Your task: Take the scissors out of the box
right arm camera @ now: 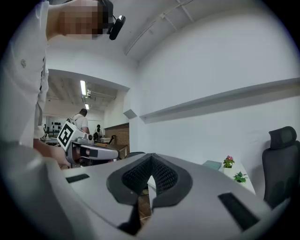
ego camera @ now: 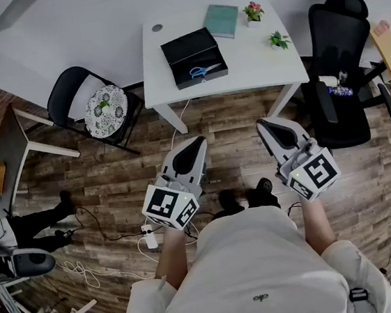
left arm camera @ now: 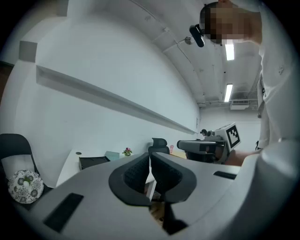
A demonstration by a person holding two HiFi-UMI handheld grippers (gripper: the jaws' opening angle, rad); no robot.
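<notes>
- Scissors [ego camera: 205, 70], blue-handled, lie flat in the open black box [ego camera: 182, 48], close against its near wall. The box stands mid-way along the white surface [ego camera: 256, 72], towards the near edge.
- Left hand-held gripper [ego camera: 195, 144]: jaws together, nothing between them. Right hand-held gripper [ego camera: 265, 123]: the same, closed and empty. Both are held level over the wooden floor, well short of the surface's near edge.
- Step in hand, as I judge it: the approach. Nothing is grasped yet.
- To do it well: open one gripper's jaws before reaching the box, then come down over the near wall.
- Pinch at the handles, which look the thickest part.
- Likely trouble: the flat blades hugging the box bottom, or the box sliding. The spare gripper could steady a box wall.
</notes>
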